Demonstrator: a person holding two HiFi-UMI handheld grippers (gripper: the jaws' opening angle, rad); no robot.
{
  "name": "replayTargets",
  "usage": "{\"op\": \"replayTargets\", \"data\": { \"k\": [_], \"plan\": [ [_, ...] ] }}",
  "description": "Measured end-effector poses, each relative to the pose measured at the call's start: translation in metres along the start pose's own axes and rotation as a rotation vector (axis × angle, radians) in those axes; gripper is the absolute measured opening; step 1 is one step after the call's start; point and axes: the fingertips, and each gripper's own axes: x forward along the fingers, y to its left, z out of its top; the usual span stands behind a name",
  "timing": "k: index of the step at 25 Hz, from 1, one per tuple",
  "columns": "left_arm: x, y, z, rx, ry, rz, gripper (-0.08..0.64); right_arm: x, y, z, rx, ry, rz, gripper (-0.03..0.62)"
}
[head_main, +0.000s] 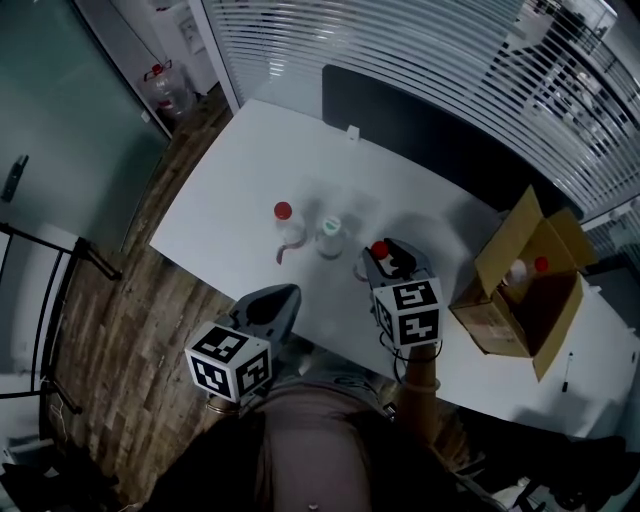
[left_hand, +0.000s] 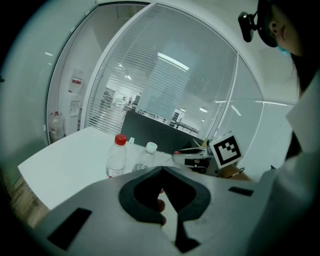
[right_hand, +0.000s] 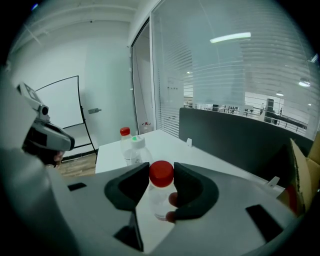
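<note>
My right gripper is shut on the neck of a small clear bottle with a red cap, standing on the white table. Two more clear bottles stand to its left: one with a red cap and one with a pale green-white cap. My left gripper hovers at the table's near edge, short of those bottles, with its jaws closed tip to tip and nothing between them.
An open cardboard box with bottles inside sits on the table to the right. A black partition runs along the table's far edge, with glass walls and blinds behind. Wood floor lies to the left.
</note>
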Motion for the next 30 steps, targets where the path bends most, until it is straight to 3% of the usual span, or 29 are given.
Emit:
{"op": "replayTargets", "data": {
  "k": [15, 30],
  "plan": [
    [0.002, 0.000, 0.008, 0.057, 0.009, -0.073, 0.006, -0.007, -0.001, -0.005, 0.083, -0.007, -0.054, 0.170],
    [0.002, 0.001, 0.009, 0.139, 0.061, -0.219, 0.006, -0.029, -0.003, -0.014, 0.182, -0.042, -0.209, 0.173]
  ]
}}
